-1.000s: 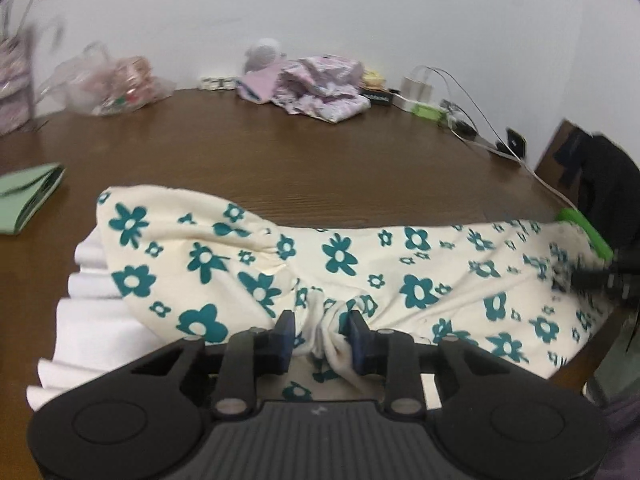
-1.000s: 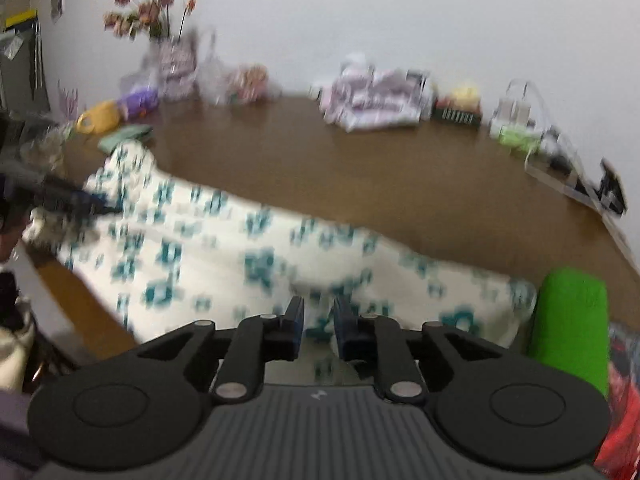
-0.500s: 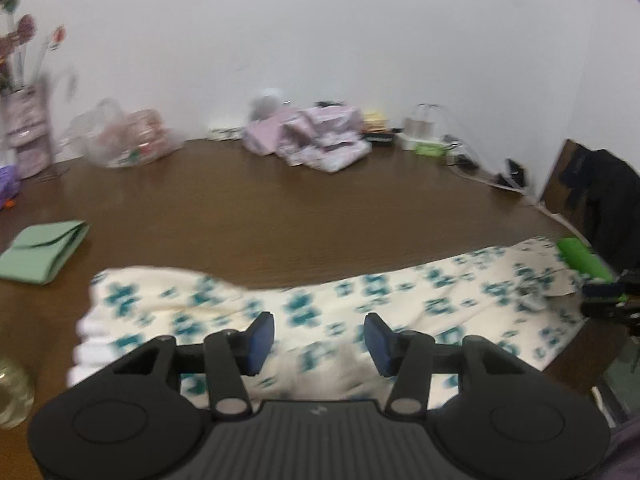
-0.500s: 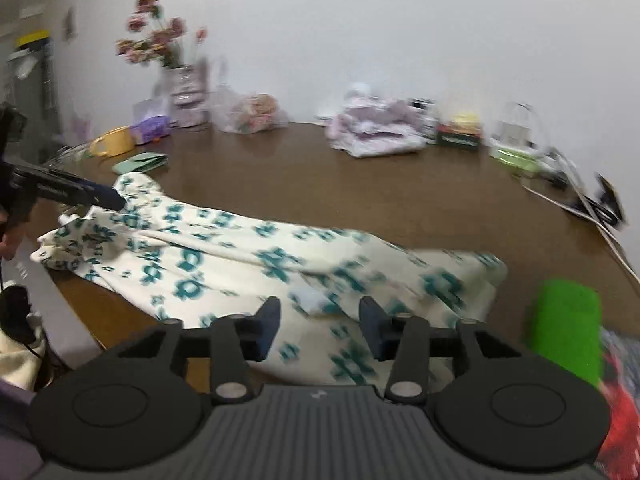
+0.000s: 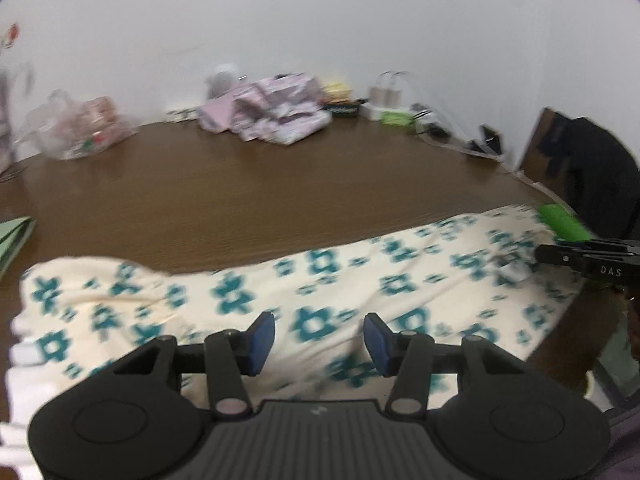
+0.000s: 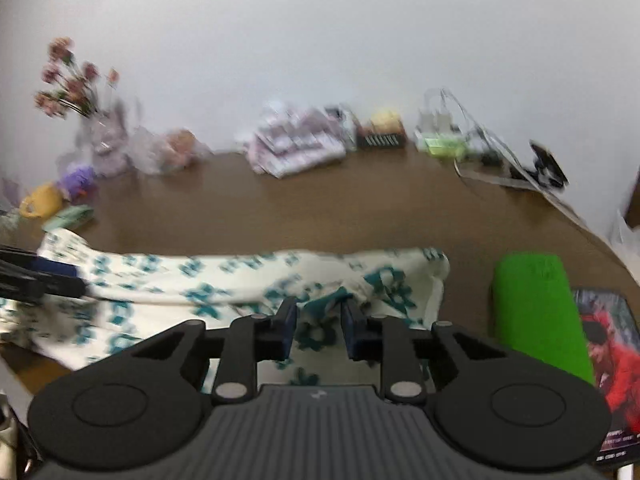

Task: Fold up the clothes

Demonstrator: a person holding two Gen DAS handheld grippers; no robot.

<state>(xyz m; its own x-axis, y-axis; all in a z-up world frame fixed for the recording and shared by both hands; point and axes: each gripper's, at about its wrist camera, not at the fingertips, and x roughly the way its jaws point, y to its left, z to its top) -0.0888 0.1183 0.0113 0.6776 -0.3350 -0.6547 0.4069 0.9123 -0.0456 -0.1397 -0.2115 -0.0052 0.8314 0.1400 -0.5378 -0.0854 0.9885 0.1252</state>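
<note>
A cream garment with teal flowers [image 5: 320, 280] lies stretched along the near edge of the brown table [image 5: 260, 184]; it also shows in the right wrist view [image 6: 224, 288]. My left gripper [image 5: 319, 338] is open and empty above the garment's middle. My right gripper [image 6: 319, 326] is partly closed, its pads on either side of a raised fold of the garment's right end. The right gripper shows at the right edge of the left wrist view [image 5: 588, 258]. The left gripper shows at the left edge of the right wrist view [image 6: 40, 280].
A green roll [image 6: 536, 312] lies right of the garment beside a red printed item [image 6: 612, 344]. Folded pink clothes [image 5: 276, 120], a plastic bag [image 5: 80, 128], chargers and cables [image 5: 400, 108] line the far edge. A green folded cloth [image 5: 12, 236] lies left. Flowers in a vase [image 6: 80, 100] stand far left.
Both grippers let go of the garment and opened; it now lies flat on the table. The right gripper's jaws have since narrowed around a fold at the garment's right end.
</note>
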